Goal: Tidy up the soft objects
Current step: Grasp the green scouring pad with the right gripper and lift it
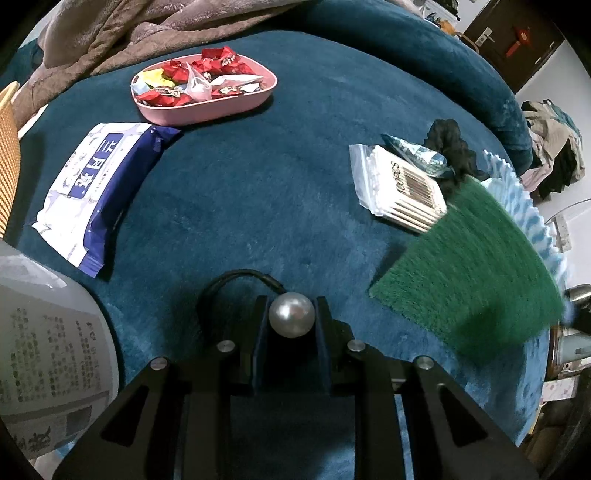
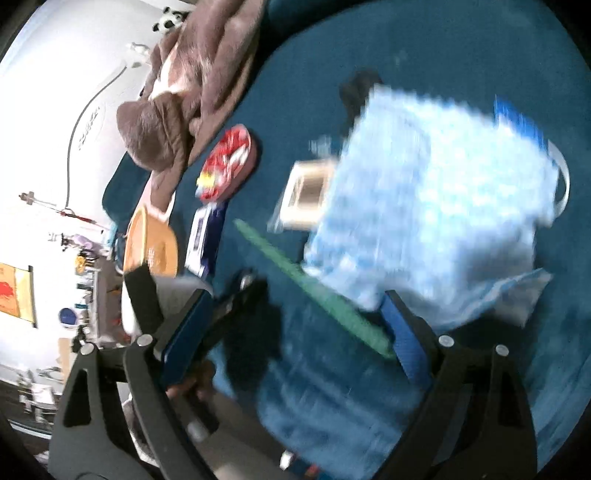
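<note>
My left gripper [image 1: 291, 314] is shut on a pearl bead [image 1: 291, 314] joined to a black hair tie loop [image 1: 236, 277], low over the blue plush surface [image 1: 258, 177]. A green scouring pad [image 1: 476, 273] lies at the right, over a blue-white checked cloth [image 1: 524, 206]. In the blurred right wrist view my right gripper [image 2: 295, 325] is open; the green pad [image 2: 314, 291] runs between its fingers and the checked cloth [image 2: 436, 206] lies just ahead.
A pink tray of red wrapped candies [image 1: 207, 86], a blue-white wipes pack [image 1: 99, 192], a cotton swab bag [image 1: 402, 188], a black scrunchie [image 1: 454, 147], a woven basket [image 1: 7, 162], a white container [image 1: 48, 347] and a brown blanket [image 1: 129, 33] surround the work area.
</note>
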Available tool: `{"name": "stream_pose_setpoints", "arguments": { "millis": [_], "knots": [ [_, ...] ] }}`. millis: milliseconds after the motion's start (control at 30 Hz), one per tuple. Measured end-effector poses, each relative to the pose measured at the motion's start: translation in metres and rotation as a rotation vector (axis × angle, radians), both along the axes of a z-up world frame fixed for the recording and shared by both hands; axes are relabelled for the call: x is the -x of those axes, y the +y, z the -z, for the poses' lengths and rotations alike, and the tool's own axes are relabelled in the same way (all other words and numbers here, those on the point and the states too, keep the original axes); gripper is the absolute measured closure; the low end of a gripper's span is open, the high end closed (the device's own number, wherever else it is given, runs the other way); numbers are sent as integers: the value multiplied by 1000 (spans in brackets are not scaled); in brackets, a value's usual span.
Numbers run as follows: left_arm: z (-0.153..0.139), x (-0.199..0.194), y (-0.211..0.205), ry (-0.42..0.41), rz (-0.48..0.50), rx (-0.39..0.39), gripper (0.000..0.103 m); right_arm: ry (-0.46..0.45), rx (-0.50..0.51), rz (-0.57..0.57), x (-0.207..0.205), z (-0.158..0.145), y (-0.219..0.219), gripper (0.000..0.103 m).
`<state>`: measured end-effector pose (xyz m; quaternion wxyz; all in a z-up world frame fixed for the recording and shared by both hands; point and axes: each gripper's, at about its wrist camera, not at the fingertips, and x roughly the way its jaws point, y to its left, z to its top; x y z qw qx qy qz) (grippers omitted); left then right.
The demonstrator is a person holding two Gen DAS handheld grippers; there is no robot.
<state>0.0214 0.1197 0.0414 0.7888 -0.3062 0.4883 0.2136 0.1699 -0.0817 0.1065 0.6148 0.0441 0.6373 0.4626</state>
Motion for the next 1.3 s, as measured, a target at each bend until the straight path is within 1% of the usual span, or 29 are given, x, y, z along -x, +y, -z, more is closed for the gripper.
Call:
{"name": "stream_pose_setpoints", "arguments": {
  "millis": [67, 100, 233, 467, 533, 633, 733, 833, 900, 1000, 1033, 1067, 1100, 1133, 1167, 1200, 1233, 1267, 1300],
  "knots": [
    [0, 2, -1, 2, 1, -5, 80, 56, 9, 7, 10, 11, -6, 11],
    [0, 2, -2, 3, 2, -7, 80, 52, 21, 6, 13, 14, -8, 11],
    [-1, 7, -3, 7, 6, -13, 80, 5, 100, -18, 26, 27, -6, 11],
    [-4, 14, -2, 6, 4, -16, 80, -139, 153, -63, 31, 16, 3, 11],
    [-4, 16, -2, 1, 2, -13, 80, -130, 150, -55, 29, 21, 4, 11],
    [-4, 16, -2, 1, 2, -12, 80, -99, 125, -52, 24, 35, 10, 11],
    [-4, 17, -3, 4, 5, -10, 80, -129, 149, -64, 22, 48, 19, 11],
    [-3, 18, -3, 8, 7, -3, 80, -83, 159, -89, 19, 69, 25, 10],
    [-3, 17, -2, 13, 6, 4, 80, -45, 120, -92, 18, 71, 23, 10],
    [-1, 15, -3, 23, 10, 6, 80, 113, -30, -111, 20, 66, 18, 11],
    [0, 15, -4, 26, 14, 5, 80, 124, -49, -120, 23, 62, 19, 11],
    [0, 14, -4, 31, 17, 2, 80, 124, -69, -133, 27, 58, 20, 15],
    [1, 13, -4, 35, 19, -1, 80, 126, -93, -141, 30, 54, 20, 21],
    [1, 13, -5, 37, 20, -2, 80, 148, -141, -147, 33, 49, 20, 37],
    [1, 13, -5, 37, 22, -3, 80, 173, -180, -146, 35, 45, 20, 47],
    [1, 13, -5, 38, 22, -3, 80, 182, -205, -142, 37, 43, 21, 51],
    [1, 13, -5, 37, 23, -3, 80, 177, -212, -142, 38, 42, 23, 62],
    [1, 12, -5, 37, 24, -3, 80, 161, -196, -141, 38, 42, 26, 71],
    [1, 12, -5, 37, 23, -3, 80, 136, -151, -142, 39, 45, 32, 72]
  ]
}}
